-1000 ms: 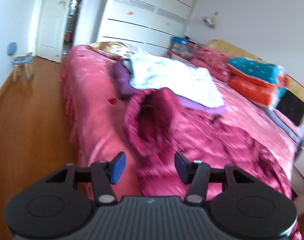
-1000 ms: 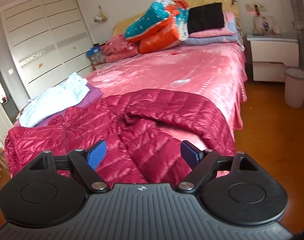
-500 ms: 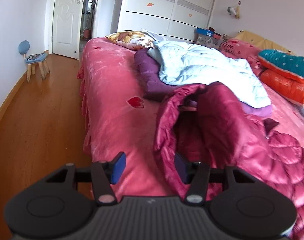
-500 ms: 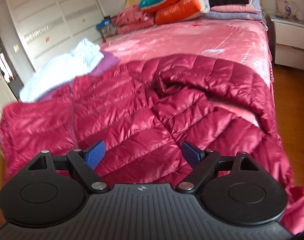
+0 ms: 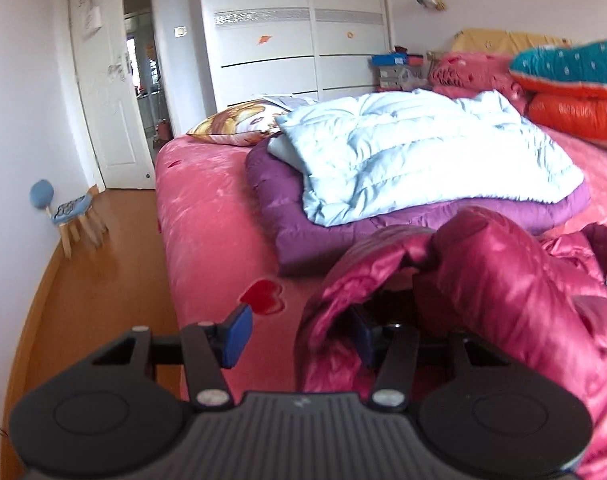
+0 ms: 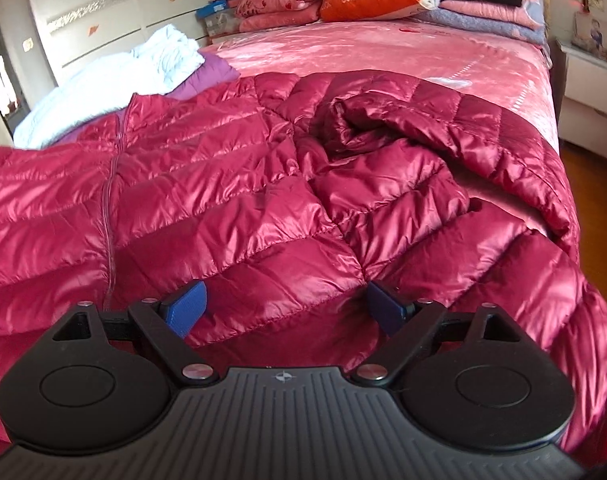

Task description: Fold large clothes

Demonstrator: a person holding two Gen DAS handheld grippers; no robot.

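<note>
your left wrist camera is looking low along the bed [image 5: 207, 216] toward the wardrobe [image 5: 295, 32], close to the red jacket [image 5: 503, 280]. your right wrist camera is facing the headboard end, right over it. both are sharing the jacket and the pale blue quilt [image 6: 103, 80].

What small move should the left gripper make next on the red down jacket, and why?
Probably close the left gripper on the red down jacket: its jaws stand open, one finger already lies inside the jacket's open edge, the other outside over the pink bedspread.

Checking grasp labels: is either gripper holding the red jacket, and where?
Neither holds it. The left gripper straddles the jacket's edge; the right gripper stands open over it.
</note>
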